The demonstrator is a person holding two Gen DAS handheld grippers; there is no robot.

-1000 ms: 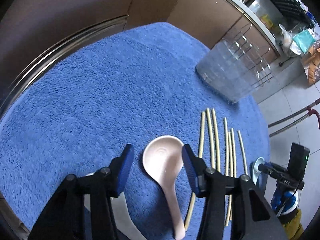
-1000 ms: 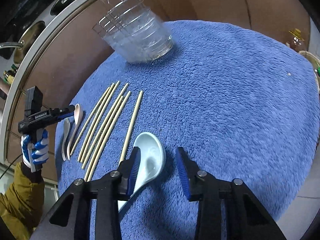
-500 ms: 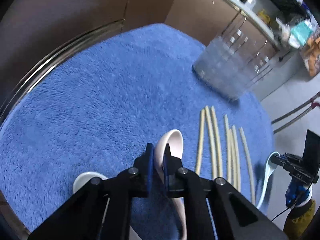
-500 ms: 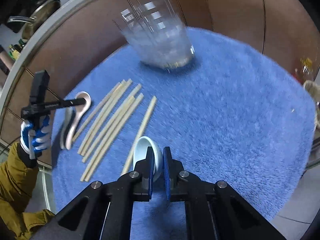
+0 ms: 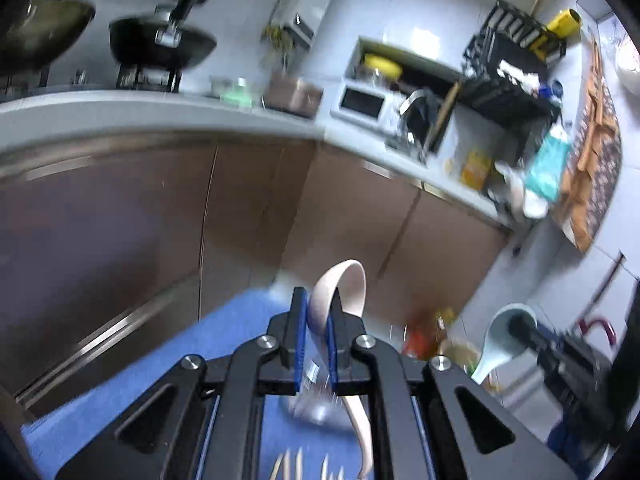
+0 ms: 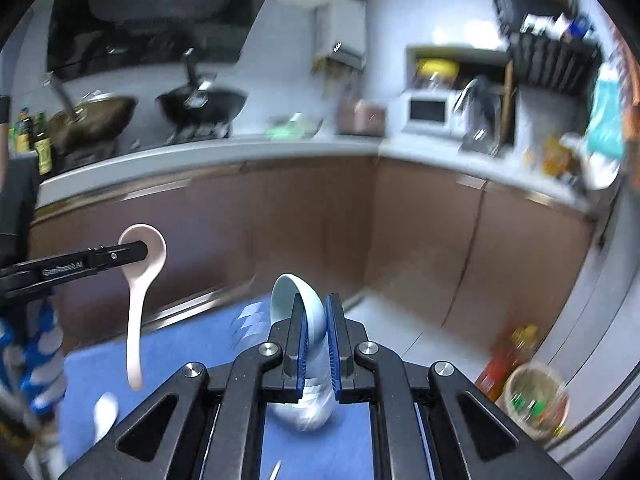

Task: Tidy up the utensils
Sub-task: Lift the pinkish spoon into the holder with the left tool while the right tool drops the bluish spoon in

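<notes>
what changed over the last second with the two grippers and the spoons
Both grippers closed and lifted. The left gripper clamped the pink spoon by its bowl and raised it off the blue towel; the right gripper did likewise with the pale blue spoon. The chopsticks and clear container stayed on the towel.

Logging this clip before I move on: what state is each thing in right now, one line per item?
Left tool: shut on the pink spoon.
Pink spoon: lifted, gripped by its bowl, handle hanging down.
Right tool: shut on the pale blue spoon.
Pale blue spoon: lifted, gripped by its bowl.
Clear container: standing on the blue towel, blurred.
Chopsticks: lying on the towel.
</notes>
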